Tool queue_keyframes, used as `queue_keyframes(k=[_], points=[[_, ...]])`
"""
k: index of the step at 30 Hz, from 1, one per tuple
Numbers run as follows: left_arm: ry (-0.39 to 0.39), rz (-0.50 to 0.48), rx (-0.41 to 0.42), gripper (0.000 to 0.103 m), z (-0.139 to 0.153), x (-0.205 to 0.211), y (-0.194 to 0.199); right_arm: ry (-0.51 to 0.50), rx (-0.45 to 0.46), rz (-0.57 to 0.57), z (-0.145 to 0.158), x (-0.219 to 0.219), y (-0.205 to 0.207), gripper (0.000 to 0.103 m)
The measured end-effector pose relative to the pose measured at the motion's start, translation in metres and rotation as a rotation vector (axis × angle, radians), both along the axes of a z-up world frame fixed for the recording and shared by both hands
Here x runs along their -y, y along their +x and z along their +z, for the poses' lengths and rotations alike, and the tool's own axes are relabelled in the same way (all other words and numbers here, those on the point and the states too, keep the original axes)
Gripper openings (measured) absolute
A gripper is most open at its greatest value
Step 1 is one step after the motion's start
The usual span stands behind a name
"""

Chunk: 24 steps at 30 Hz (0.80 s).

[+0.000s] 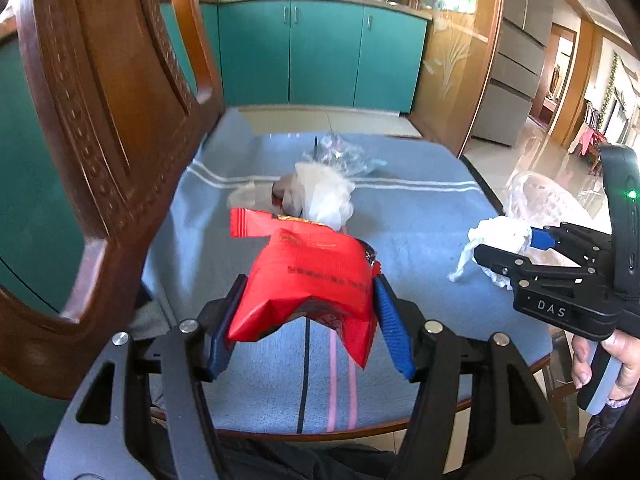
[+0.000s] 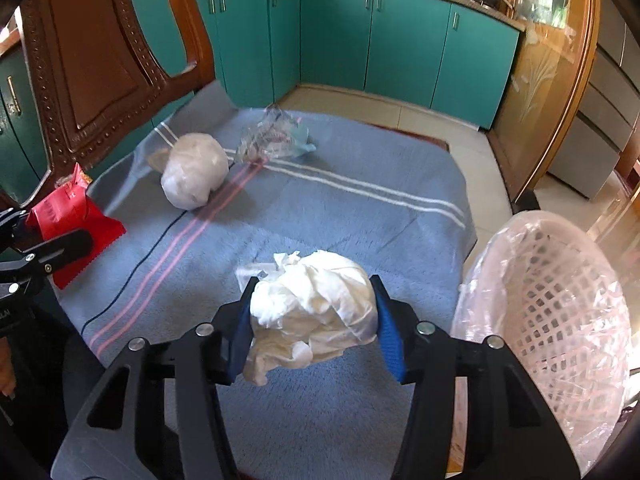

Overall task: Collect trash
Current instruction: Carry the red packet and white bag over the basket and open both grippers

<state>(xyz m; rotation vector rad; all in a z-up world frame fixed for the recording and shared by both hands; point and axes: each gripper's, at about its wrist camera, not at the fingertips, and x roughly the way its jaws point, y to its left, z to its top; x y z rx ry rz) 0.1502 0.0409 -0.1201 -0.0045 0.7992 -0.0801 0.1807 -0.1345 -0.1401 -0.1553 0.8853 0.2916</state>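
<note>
Left wrist view
Left gripper: we saw the left gripper closed on the red wrapper, its blue pads pressing both sides.
Wrapper: it was thin, glossy foil, crumpled, with a serrated end; it was held a little above the cloth, its long axis running away from the camera.
Right gripper: the right gripper stood at the right edge, in a hand, with white paper between its fingers.
Other trash: a white bag and a clear wrap lay farther on the cloth, near the chair.

Right wrist view
Right gripper: we saw the right gripper closed on the paper wad, pads touching both sides.
Wad: it was soft, wrinkled tissue, roundish, partly inside a thin film; whether it rested on the cloth we could not tell.
Basket: the basket was of pink plastic lattice, lined with clear film, tilted, just beside the table on the right.
Key relation: we judged that the basket lay to the right of both grippers and nearer the right one, so the wad had the shorter way; the wrapper was far at the left.
Remaining: the white bag and clear wrap were not collected yet.
</note>
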Motion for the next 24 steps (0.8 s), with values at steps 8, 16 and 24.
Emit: queue_keyframes(k=[8, 16, 24], points=[[-0.001, -0.044, 0.078, 0.063, 0.033, 0.021, -0.011, 0.084, 0.132, -0.054, 0.055, 0.037, -0.024, 0.053], [-0.048, -0.187, 0.098, 0.063, 0.055, 0.082, -0.006, 0.110, 0.234, -0.221, 0.088, 0.117, -0.054, 0.053], [-0.104, -0.369, 0.074, 0.063, 0.052, 0.172, 0.012, 0.126, 0.276, -0.409, 0.089, 0.203, -0.089, 0.053]])
